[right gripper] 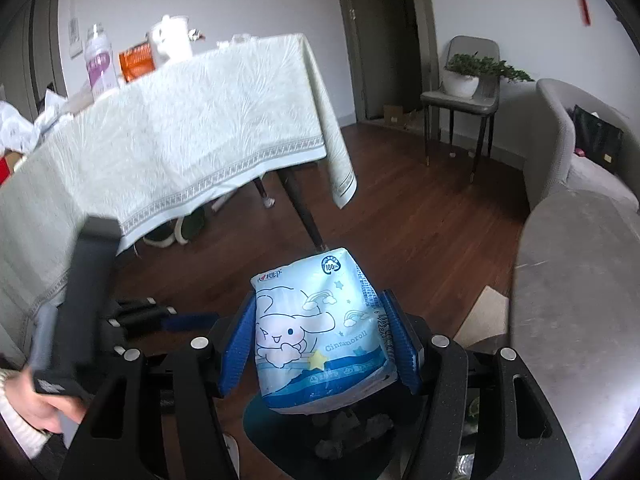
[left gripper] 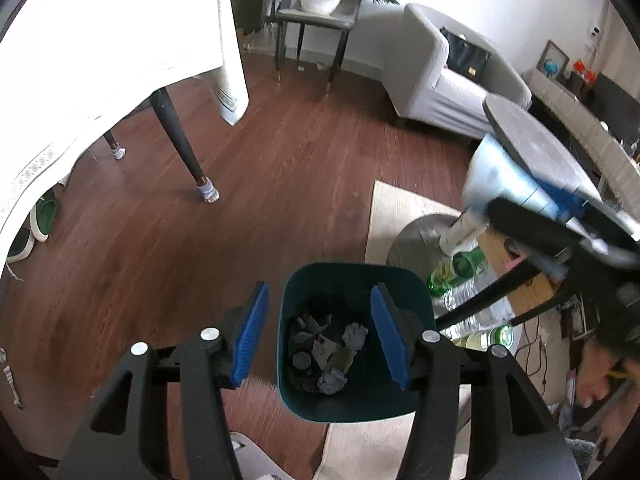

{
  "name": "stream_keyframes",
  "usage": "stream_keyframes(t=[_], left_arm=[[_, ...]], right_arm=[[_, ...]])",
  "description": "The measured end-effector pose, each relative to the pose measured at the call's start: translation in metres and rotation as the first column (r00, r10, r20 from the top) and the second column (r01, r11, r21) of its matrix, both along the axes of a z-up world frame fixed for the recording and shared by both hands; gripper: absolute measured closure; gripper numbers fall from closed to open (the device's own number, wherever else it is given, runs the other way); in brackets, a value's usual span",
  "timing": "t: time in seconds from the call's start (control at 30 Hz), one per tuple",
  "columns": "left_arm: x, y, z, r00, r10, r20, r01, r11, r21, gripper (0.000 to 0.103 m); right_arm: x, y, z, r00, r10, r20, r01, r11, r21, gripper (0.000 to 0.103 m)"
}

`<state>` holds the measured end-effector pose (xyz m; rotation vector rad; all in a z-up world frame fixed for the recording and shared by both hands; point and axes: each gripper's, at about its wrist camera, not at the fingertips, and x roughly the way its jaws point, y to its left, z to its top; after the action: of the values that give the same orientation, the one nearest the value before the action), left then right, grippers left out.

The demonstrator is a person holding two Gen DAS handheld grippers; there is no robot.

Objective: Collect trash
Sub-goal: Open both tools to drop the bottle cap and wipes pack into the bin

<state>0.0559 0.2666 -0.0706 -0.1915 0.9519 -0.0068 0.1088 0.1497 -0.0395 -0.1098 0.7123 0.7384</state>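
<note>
Black gripper arms with silver rivets fill the bottom of both wrist views. On the right gripper (right gripper: pixel 326 338) the blue ribbed pads (right gripper: pixel 402 346) are pressed against both sides of a soft pale-blue tissue pack printed with a white cartoon dog and the word "Cinnamoroll" (right gripper: pixel 320 332); the pack is clamped upright between them, its top standing clear above the fingertips. Directly below the pack, part of a dark teal plastic waste bin (right gripper: pixel 266 426) is seen, with crumpled grey paper (right gripper: pixel 376 424) inside it.

The left gripper (left gripper: pixel 320 334) is held with its jaws parted, and nothing is gripped or touched between its blue pads (left gripper: pixel 250 334). Through the gap the same bin (left gripper: pixel 400 280) is seen from above, standing on the brown wooden floor (left gripper: pixel 260 168) at the edge of a cream rug (left gripper: pixel 390 210). Crumpled paper balls (left gripper: pixel 354 336) and other scraps lie at its bottom. At the right edge of this view the right gripper (left gripper: pixel 532 224) is seen blurred, carrying the tissue pack (left gripper: pixel 492 176) above a heap of green and clear plastic bottles (left gripper: pixel 460 272) beside the bin.

A table draped in a white patterned tablecloth (right gripper: pixel 180 120) stands further back, and a person's hand in a cream sleeve (right gripper: pixel 44 408) is seen on the handle of the other gripper at the lower left edge.
</note>
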Motion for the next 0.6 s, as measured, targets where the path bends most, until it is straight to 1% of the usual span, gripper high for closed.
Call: stream_keyframes(t=[0.2,0.3,0.47,0.6], left_arm=[[-0.006,0.009,0.017,0.997,0.015,0.070,-0.015,1.000,0.008,0.049],[-0.009,0.012,0.024,0.995,0.022,0.098,-0.021,1.000,-0.009,0.056],[-0.014,0.016,0.034,0.990,0.041,0.138,-0.036,0.999,-0.041,0.061],[-0.016,0.015,0.041,0.986,0.044,0.159,-0.037,0.998,-0.048,0.064]], right_arm=[[0.001,0.020,-0.022,0.999,0.014,-0.041,-0.017,0.998,-0.059,0.041],[0.002,0.025,-0.031,0.998,0.019,-0.054,-0.023,0.996,-0.084,0.041],[0.005,0.030,-0.047,0.996,0.020,-0.085,-0.031,0.991,-0.129,0.041],[0.005,0.033,-0.064,0.993,0.025,-0.119,-0.046,0.983,-0.178,0.041]])
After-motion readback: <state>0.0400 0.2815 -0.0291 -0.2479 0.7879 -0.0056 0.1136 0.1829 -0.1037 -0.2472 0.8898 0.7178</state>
